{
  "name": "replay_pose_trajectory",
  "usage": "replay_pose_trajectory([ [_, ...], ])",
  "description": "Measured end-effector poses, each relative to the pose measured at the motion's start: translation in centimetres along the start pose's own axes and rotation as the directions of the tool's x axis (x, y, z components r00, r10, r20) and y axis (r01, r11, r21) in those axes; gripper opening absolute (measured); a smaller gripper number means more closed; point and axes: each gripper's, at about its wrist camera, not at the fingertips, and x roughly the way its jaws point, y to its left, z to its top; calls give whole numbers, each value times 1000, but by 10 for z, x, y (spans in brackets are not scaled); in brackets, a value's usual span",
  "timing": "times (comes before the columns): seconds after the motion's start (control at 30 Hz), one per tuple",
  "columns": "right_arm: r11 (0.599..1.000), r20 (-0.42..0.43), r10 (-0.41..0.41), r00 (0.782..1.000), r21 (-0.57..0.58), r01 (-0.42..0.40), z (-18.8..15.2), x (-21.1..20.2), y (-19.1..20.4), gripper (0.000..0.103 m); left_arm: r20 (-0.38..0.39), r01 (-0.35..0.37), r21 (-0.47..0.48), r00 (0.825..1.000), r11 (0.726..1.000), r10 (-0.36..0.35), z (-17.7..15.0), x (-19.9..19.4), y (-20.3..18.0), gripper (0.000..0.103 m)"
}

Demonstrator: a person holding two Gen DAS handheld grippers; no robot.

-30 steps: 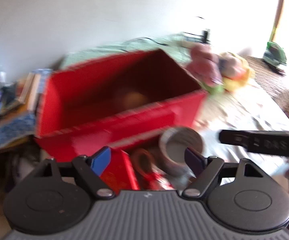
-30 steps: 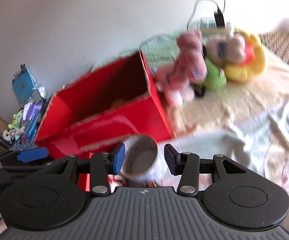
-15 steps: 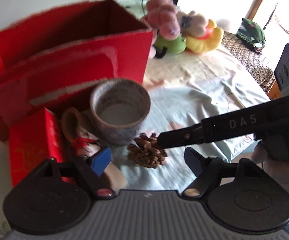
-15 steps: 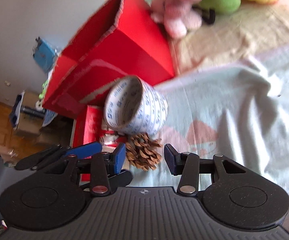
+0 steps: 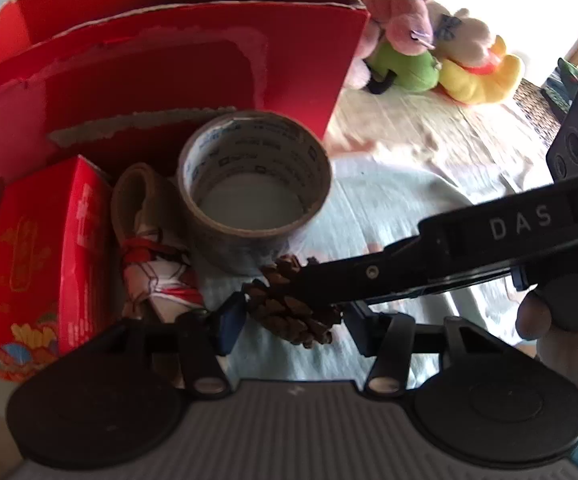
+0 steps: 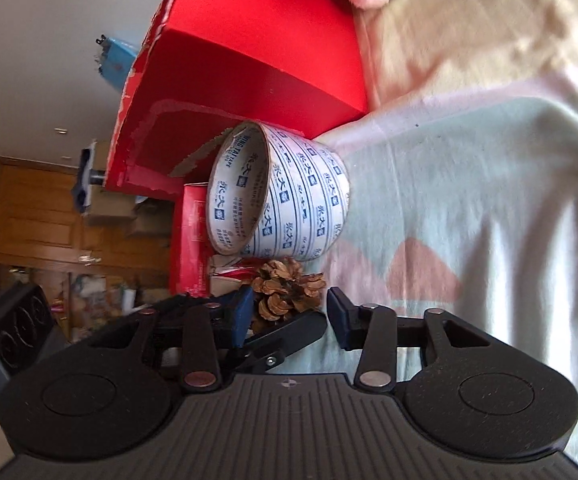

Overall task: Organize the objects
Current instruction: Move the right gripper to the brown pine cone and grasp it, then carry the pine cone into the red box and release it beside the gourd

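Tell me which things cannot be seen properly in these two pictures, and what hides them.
- Inside of the red box: both views, hidden by its own front wall.
- Pine cone: left view, partly covered by the right gripper; grip unclear.
- Cloth bundle: right view, mostly behind the tape roll.
- Stuffed toys: right view, cut off by the top edge.
- Left gripper: right view, mostly behind the right gripper's own body.

- Left gripper [image 5: 293, 320], seen from behind, jaws apart on either side of a pine cone [image 5: 289, 312] on pale cloth [image 5: 389, 208]
- Right gripper [image 5: 313, 280], reaching in from the right, black finger marked "DAS" lying over the cone; jaw state hidden
- Tape roll [image 5: 255, 192] just behind the cone; small red box [image 5: 41, 264] and tied bundle [image 5: 153, 256] to its left
- Large red open box [image 5: 169, 60] behind; plush toys [image 5: 429, 52] beyond
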Motion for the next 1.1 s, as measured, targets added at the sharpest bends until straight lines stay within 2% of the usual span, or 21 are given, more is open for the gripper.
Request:
replay_pose_trajectory([
  [0.17,999,-47,19,999,-41,-21,5,-6,5,40,8,-15,-1,1000,1000,15,3,-10,-10,55],
  [0.3,995,-62,44,997,-86,-49,4,-25,16,37,44,23,38,999,999,-24,5,-33,-20,54],
  [0.47,987,-26,49,998,-151,-52,5,-53,37,37,104,47,99,993,994,-58,19,-60,-33,54],
  [0.67,969,69,67,995,-242,-49,19,-75,67,37,207,77,179,972,981,-114,47,-90,-35,54],
  [0.87,953,173,71,982,-303,-15,38,-81,95,37,290,118,237,939,964,-187,75,-109,-17,54],
  [0.97,944,223,53,973,-328,24,49,-74,109,37,312,146,249,924,957,-222,94,-107,-1,54],
  [1.1,935,274,-12,962,-338,108,68,-56,126,37,304,210,248,910,946,-282,119,-95,24,54],
])
